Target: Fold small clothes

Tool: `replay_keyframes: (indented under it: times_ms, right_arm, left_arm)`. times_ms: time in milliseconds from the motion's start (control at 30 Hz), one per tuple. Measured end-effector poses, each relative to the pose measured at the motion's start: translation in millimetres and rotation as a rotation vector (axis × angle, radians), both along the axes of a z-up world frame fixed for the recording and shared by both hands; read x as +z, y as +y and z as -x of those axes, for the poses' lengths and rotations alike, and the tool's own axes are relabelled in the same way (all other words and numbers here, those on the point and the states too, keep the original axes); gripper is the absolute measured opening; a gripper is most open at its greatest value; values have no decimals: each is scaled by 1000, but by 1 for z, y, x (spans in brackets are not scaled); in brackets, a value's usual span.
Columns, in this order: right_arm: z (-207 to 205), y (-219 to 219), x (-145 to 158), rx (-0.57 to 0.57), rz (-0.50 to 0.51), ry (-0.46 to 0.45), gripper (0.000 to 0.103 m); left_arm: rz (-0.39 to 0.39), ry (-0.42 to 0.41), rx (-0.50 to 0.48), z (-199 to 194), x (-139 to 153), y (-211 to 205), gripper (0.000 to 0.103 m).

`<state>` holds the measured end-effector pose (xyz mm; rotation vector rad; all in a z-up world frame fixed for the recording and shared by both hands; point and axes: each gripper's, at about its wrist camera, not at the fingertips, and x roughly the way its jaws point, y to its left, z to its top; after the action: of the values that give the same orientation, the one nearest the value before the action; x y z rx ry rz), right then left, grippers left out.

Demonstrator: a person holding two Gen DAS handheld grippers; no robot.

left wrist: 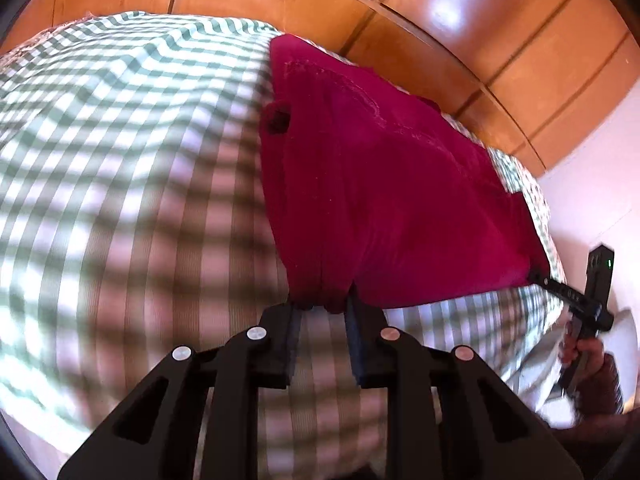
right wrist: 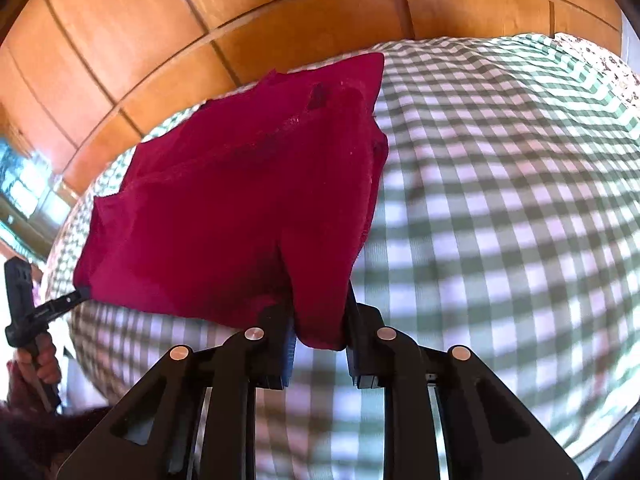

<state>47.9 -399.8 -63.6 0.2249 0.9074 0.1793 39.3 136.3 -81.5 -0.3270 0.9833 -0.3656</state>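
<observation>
You hold the crimson garment [left wrist: 380,184] by its near corners so the edge stays taut over the green gingham bedsheet [left wrist: 120,160]: left gripper [left wrist: 322,312] and right gripper [right wrist: 320,336] each pinch cloth between part-closed fingers

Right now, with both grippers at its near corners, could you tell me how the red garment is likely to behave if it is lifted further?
The red garment looks floppy: it creases between the left gripper and right gripper, so it would probably sag. It seems light, as two corner pinches raise its edge off the checked bedsheet. Its knit-like surface probably grips.
</observation>
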Motion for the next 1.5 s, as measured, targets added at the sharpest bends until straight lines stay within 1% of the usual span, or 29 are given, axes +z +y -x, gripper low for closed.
replay_keyframes:
  times_ms: [100,133,167,200,233,267,300,400,433,467,500,533,633,767,1100,1200,1267,1300,1433,1467,1500]
  right_arm:
    - [22,-2,-4,20,12,32,20]
    - [28,-2,-5,25,13,42,20]
    - [33,-2,-6,32,10,47,20]
    - [37,-1,-5,35,4,45,19]
    - [38,-2,-5,33,-6,42,20]
    - [37,-3,-4,26,-16,40,23]
    - [36,-4,-3,14,-19,39,27]
    - [30,-3,4,-21,-8,21,54]
    - [29,-2,8,-40,10,2,72]
    - [29,0,11,-52,22,-17,79]
    - [28,1,14,-61,26,-33,79]
    - [26,1,16,-70,27,-40,79]
    - [19,2,20,-94,40,-60,86]
    - [9,3,22,-106,44,-79,86]
    - [-15,11,24,-110,47,-119,86]
    - [-22,15,22,-95,51,-115,86]
    - [-25,19,19,-94,63,-112,92]
    - [-28,20,16,-93,69,-108,93]
    - [-38,18,-1,-89,73,-51,99]
    - [-41,16,-9,-87,70,-18,99]
    - [-43,15,-14,-82,61,-3,99]
  left_arm:
    - [-15,23,-15,25,-1,-1,21]
    - [-55,24,-10,33,1,-4,28]
    - [-102,18,8,35,4,-7,32]
    - [-149,6,25,38,8,-8,32]
    - [-176,-4,41,37,12,-8,40]
    - [-206,-14,64,34,17,-8,50]
    - [-249,-36,98,31,22,-8,53]
    - [-328,-88,145,19,32,-7,55]
    - [-352,-94,164,13,34,-7,56]
    - [-361,-97,171,10,34,-6,56]
    - [-368,-101,184,6,35,-5,57]
    - [-381,-108,203,2,36,-5,60]
    - [-405,-115,226,-6,37,-6,62]
    - [-426,-106,247,-15,35,-7,65]
    - [-441,-115,261,-19,33,-4,66]
    - [-441,-120,264,-22,34,-3,69]
    - [-444,-125,269,-24,34,-3,76]
    - [-444,-128,270,-25,33,-3,76]
    - [-431,-143,257,-31,31,-2,77]
    - [-420,-149,257,-32,30,-2,77]
    - [-394,-157,246,-32,30,-1,77]
